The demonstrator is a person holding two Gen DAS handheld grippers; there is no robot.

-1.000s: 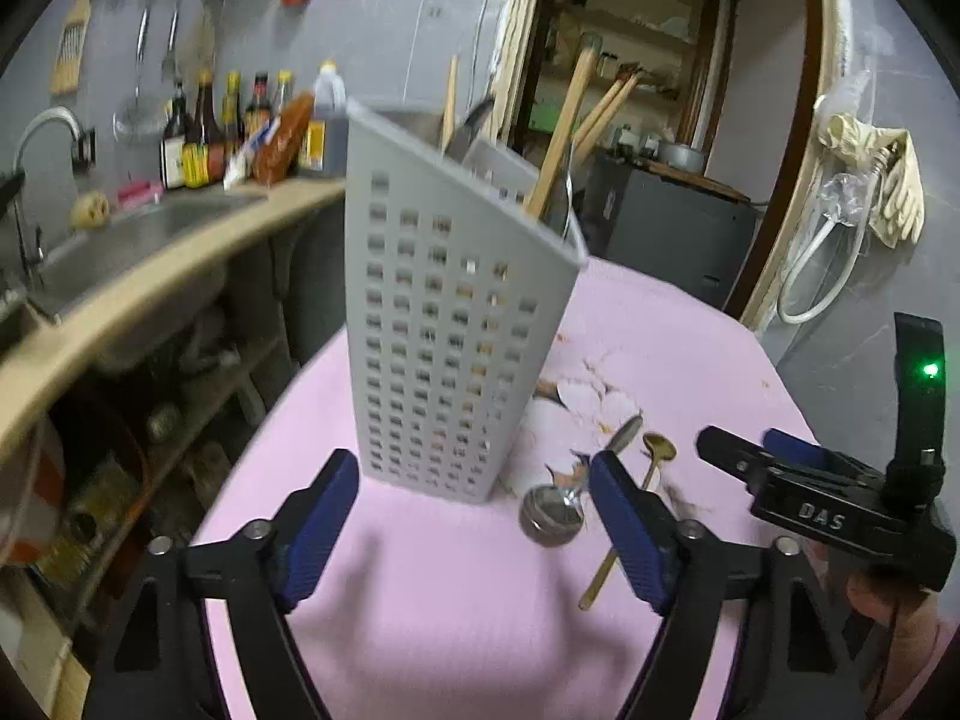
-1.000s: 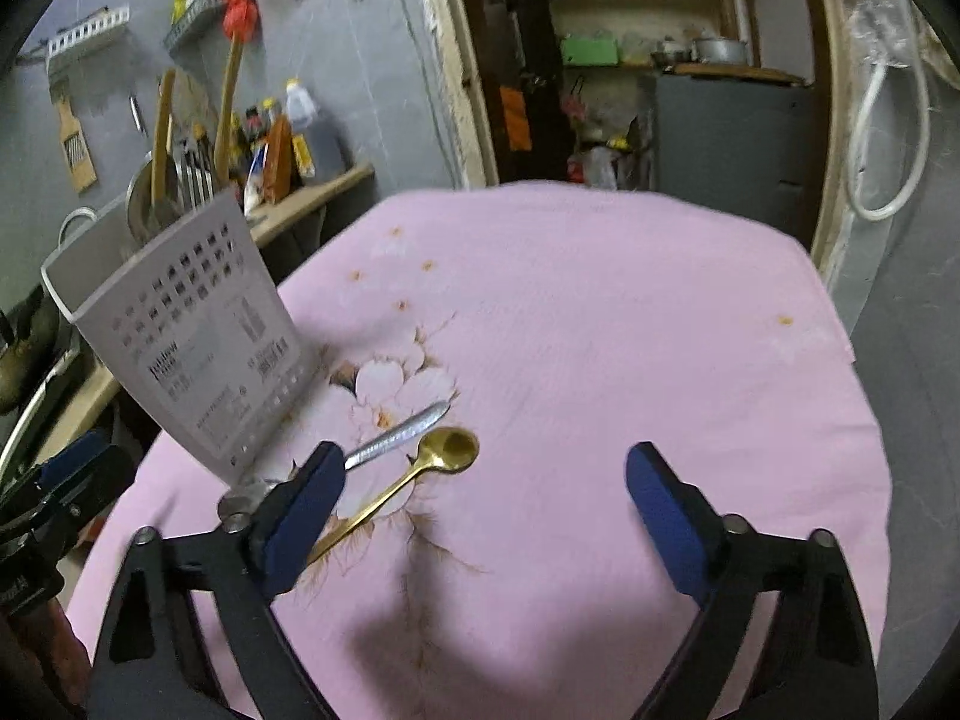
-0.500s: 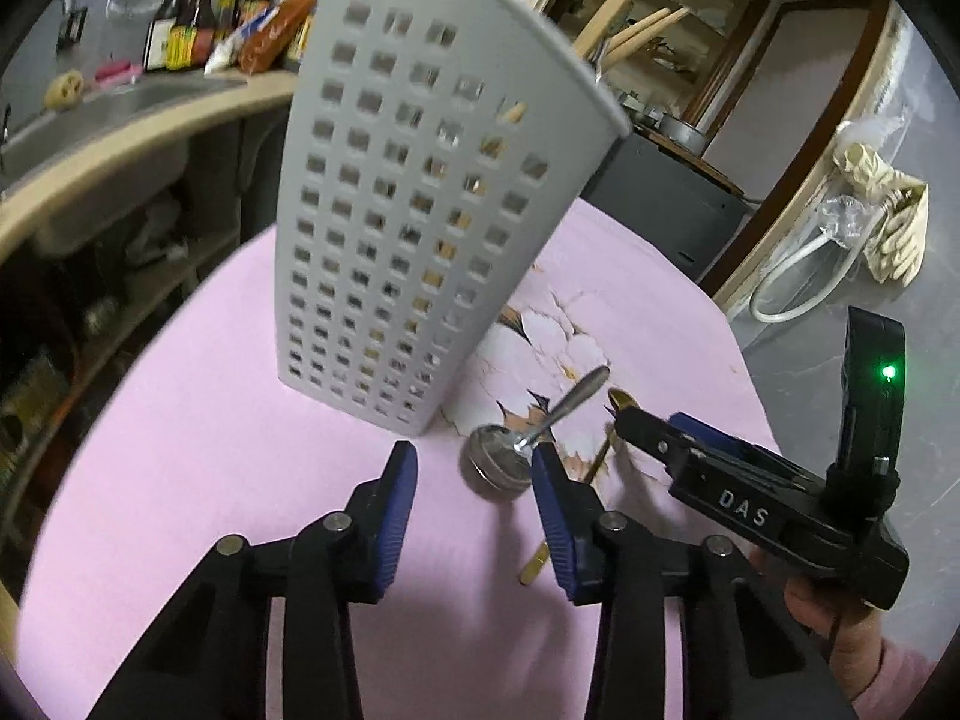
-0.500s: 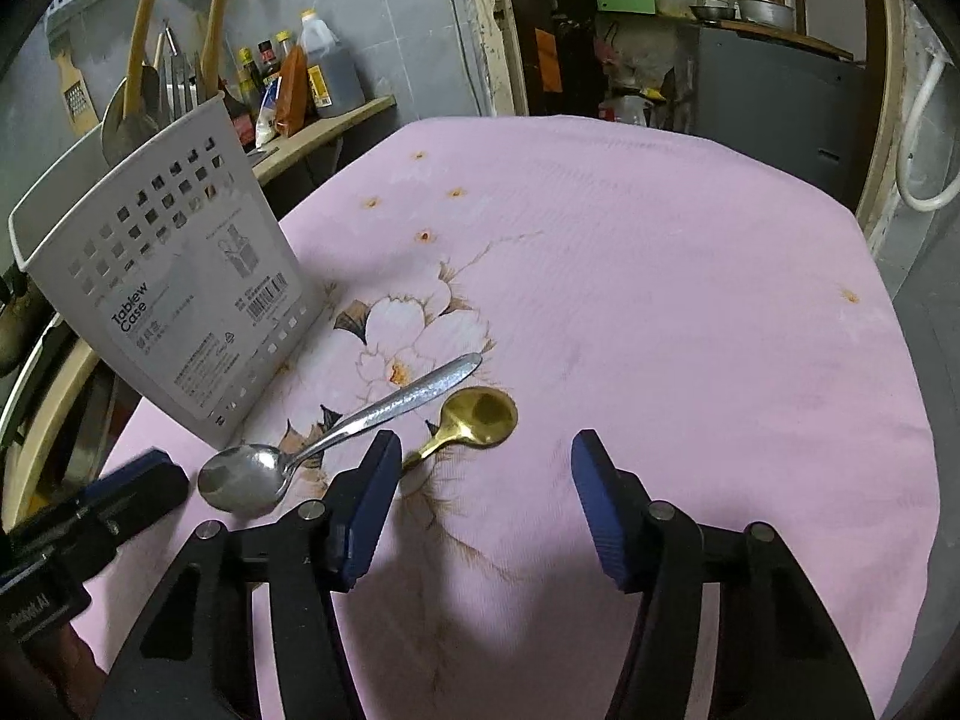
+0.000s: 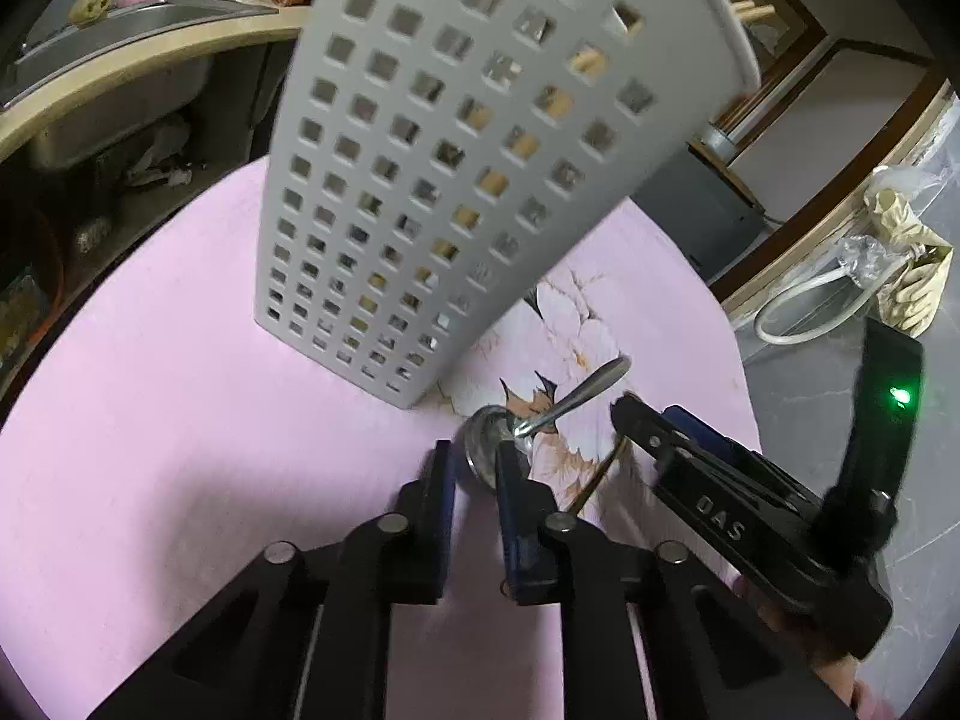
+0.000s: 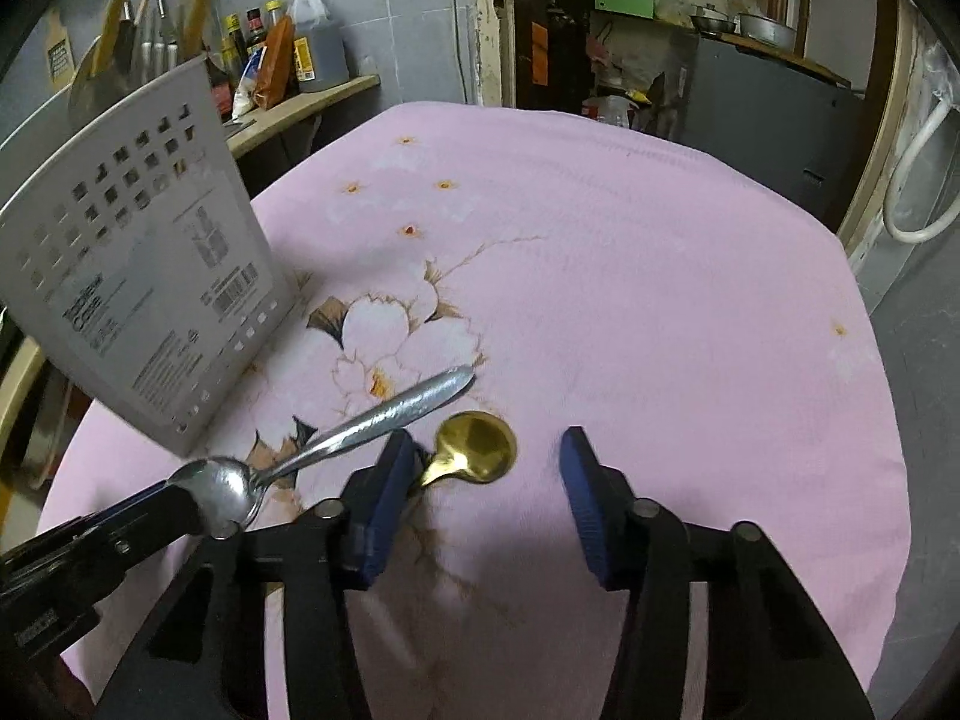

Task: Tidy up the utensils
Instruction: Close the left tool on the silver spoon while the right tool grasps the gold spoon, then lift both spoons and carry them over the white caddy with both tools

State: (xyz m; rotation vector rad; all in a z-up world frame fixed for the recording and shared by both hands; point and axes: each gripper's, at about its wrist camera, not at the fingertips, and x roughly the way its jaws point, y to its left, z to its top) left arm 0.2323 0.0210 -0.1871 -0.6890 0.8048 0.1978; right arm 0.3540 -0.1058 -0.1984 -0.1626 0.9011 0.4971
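Observation:
A grey perforated utensil caddy [image 5: 456, 168] stands on the pink tablecloth [image 5: 180, 450], also in the right wrist view [image 6: 150, 300], with wooden and metal utensils inside. A silver spoon [image 6: 372, 420] lies beside it, bowl toward me [image 5: 486, 438]. My left gripper [image 5: 474, 468] is narrowed around the spoon's bowl, with a gap still showing between the fingers. A gold spoon [image 6: 477, 447] lies on the cloth. My right gripper [image 6: 486, 462] is open, its fingers straddling the gold spoon's bowl. The gold handle [image 5: 594, 480] shows under the right gripper.
A kitchen counter with a sink [image 5: 120, 78] and bottles [image 6: 288, 54] runs along the left. A dark cabinet [image 6: 768, 108] and doorway stand behind the table. A white hose [image 5: 804, 312] hangs at the right wall. The tablecloth's far half [image 6: 630, 228] holds only printed flowers.
Both grippers moved down toward the spoons. The left fingers narrowed from wide open to close around the silver spoon's bowl. The right fingers narrowed and now straddle the gold spoon.

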